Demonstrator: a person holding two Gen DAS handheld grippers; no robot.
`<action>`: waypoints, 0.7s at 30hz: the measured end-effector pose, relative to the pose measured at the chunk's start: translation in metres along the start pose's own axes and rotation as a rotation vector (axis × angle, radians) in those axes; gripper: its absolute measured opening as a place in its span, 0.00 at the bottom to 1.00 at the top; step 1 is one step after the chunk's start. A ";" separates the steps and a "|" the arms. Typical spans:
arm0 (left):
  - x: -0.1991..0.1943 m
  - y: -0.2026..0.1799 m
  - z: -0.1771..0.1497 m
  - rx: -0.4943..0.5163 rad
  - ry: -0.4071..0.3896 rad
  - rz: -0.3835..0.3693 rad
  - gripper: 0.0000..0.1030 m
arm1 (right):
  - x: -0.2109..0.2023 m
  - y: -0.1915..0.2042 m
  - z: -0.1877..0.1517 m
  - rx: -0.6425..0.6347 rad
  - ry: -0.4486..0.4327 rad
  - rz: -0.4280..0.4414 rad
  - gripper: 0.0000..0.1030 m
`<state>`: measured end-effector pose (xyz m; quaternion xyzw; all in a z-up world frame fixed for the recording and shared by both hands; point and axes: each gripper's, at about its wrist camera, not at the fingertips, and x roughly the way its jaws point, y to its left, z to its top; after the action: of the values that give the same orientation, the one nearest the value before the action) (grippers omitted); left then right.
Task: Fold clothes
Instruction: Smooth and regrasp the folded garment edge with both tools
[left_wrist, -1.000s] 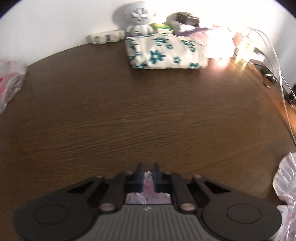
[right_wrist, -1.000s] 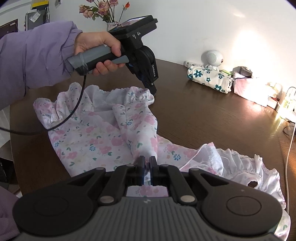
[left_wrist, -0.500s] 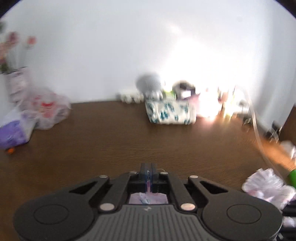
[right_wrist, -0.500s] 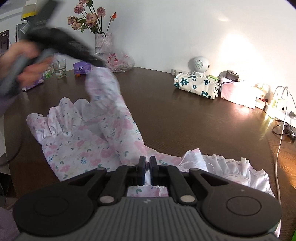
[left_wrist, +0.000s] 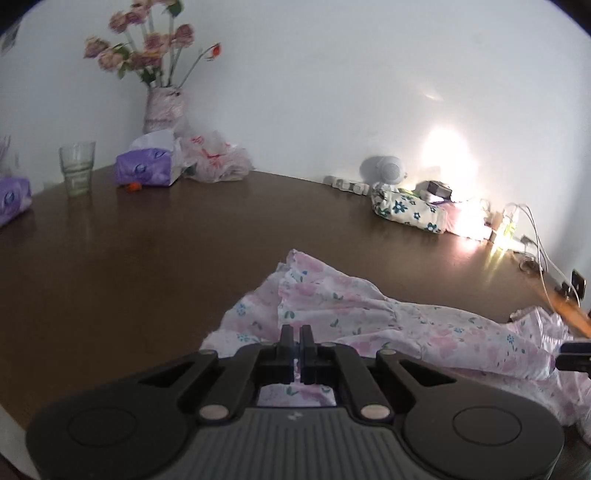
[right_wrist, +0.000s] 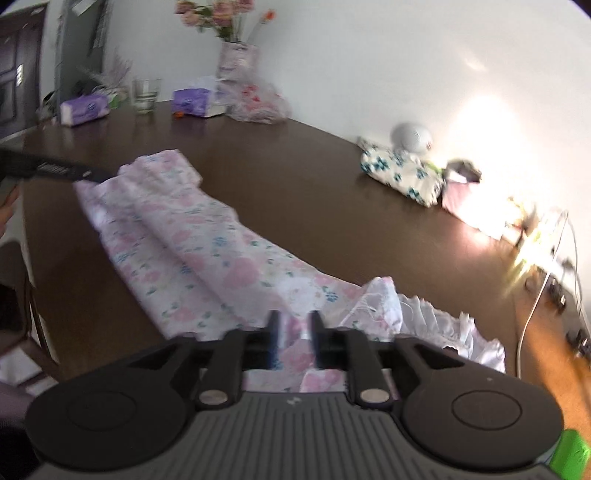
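Right wrist view: floral garment (right_wrist: 207, 251) stretches lengthwise from far-left to near-right.

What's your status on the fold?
Left gripper shut on garment. Right gripper open over it. Garment strung across table, unfolded. Nothing in the way.

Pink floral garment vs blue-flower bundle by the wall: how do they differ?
The pink floral garment lies spread long across the table; the blue-flower bundle sits compact. The left claw grips the garment; nothing holds the bundle. Both are floral-printed cloth.
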<state>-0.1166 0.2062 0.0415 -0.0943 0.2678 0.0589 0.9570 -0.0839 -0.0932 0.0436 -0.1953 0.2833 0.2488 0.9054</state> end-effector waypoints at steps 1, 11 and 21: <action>0.000 0.000 -0.001 0.006 -0.007 0.005 0.02 | -0.001 0.004 0.000 -0.013 -0.013 0.004 0.37; -0.017 0.016 -0.008 -0.039 -0.046 0.081 0.01 | 0.049 0.057 0.009 -0.218 0.017 -0.039 0.21; -0.022 0.023 -0.008 0.014 0.050 0.129 0.06 | 0.027 0.068 -0.004 -0.271 0.057 0.030 0.01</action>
<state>-0.1435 0.2260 0.0430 -0.0716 0.2973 0.1164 0.9449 -0.1044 -0.0312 0.0100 -0.3184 0.2757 0.2924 0.8585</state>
